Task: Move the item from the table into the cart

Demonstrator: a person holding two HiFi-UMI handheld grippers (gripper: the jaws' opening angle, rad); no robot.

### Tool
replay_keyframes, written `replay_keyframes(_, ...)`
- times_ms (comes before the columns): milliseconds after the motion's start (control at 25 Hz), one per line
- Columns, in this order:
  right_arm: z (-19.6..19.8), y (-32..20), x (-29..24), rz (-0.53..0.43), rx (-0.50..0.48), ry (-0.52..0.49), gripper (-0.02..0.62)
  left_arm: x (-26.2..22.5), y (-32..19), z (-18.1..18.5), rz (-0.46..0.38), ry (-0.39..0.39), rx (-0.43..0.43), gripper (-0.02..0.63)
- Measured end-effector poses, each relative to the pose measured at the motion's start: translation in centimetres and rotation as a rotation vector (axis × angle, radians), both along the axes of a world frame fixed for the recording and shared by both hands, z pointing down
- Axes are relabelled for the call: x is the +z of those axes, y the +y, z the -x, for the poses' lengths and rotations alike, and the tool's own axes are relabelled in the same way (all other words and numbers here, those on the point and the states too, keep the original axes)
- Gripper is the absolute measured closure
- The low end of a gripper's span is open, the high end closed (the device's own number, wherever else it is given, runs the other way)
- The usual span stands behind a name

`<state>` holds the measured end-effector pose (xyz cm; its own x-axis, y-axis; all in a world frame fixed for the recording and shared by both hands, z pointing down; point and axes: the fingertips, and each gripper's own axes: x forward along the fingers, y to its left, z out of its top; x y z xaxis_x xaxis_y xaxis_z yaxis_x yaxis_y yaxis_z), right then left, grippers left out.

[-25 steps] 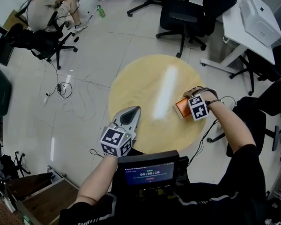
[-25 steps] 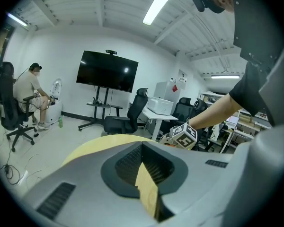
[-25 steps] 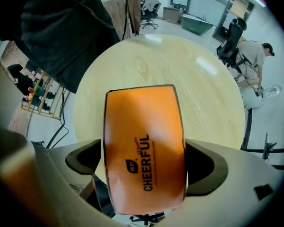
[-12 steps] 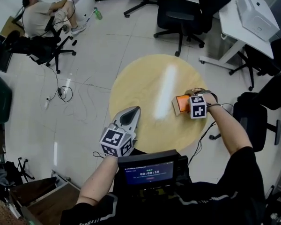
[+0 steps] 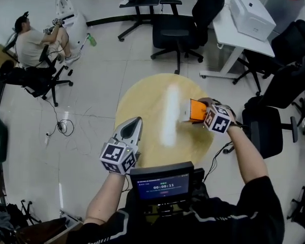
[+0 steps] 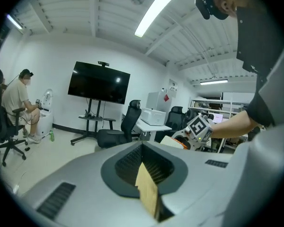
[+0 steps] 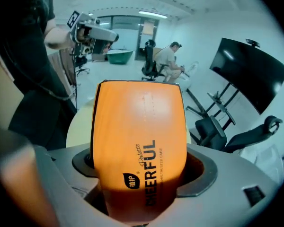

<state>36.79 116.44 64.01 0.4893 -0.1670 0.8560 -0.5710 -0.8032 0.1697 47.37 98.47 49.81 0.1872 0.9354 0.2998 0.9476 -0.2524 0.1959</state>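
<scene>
Orange pack (image 7: 139,141) front and centre, and the right gripper (image 5: 206,113) has it: jaws clamped on the near end, one on each side, with the printed face turned up to the camera. The pack's long axis runs straight out along the jaws, away from the hand, so from overhead it pokes inward over the right side of the round wooden counter (image 5: 142,105). It looks lifted clear of the surface, though that is a judgement from the angle. Over on the near left edge, the left gripper (image 5: 134,122) hangs with its jaws pressed together and nothing between them, well apart from the pack. So the right hand owns this carry. The cart shows in none of the views, so which way the pack must swing cannot be told. Wherever it sits, that long free end leads the way, and it will want room going in.
</scene>
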Motion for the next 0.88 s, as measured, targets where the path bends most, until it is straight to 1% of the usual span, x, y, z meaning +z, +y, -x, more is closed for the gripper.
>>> replay_keyframes(80, 0.9, -1.4, -3.7, -0.027, 0.065, 0.063, 0.173, -2.2, -1.1, -0.2, 0.040, 0.012, -0.004, 0.603)
replay_keyframes(160, 1.9, -2.3, -7.1, -0.034, 0.123, 0.118, 0.173, -4.4, -1.9, -0.2, 0.084, 0.017, 0.000, 0.603)
replay_keyframes(240, 3.0, -3.4, -10.2, -0.037, 0.184, 0.170, 0.173, -6.2, -2.7, 0.2, 0.120, 0.018, 0.028, 0.603)
replay_keyframes(360, 4.3, -5.2, -14.2, -0.042, 0.268, 0.243, 0.173, -7.7, -3.8, 0.9, 0.152, 0.021, 0.092, 0.603)
replay_keyframes(440, 5.3, -6.4, -16.0, -0.029, 0.304, 0.273, 0.173, -8.4, -4.2, 1.3, 0.171, 0.023, 0.124, 0.603)
replay_keyframes(520, 6.4, -7.2, -17.3, -0.010, 0.336, 0.291, 0.173, -9.1, -4.1, 2.0, 0.182, 0.045, 0.155, 0.603)
replay_keyframes(600, 7.5, -7.6, -18.7, 0.002, 0.377, 0.312, 0.173, -10.0, -3.4, 3.0, 0.191, 0.080, 0.206, 0.603)
replay_keyframes(640, 8.0, -7.7, -19.4, 0.004, 0.403, 0.325, 0.173, -10.4, -2.9, 3.7, 0.200, 0.084, 0.240, 0.603)
replay_keyframes(720, 9.0, -8.2, -20.6, 0.005, 0.466, 0.355, 0.173, -11.0, -2.0, 4.5, 0.219, 0.065, 0.305, 0.603)
replay_keyframes(880, 11.2, -9.4, -22.4, 0.012, 0.631, 0.422, 0.173, -11.5, -0.5, 5.2, 0.271, 0.021, 0.397, 0.603)
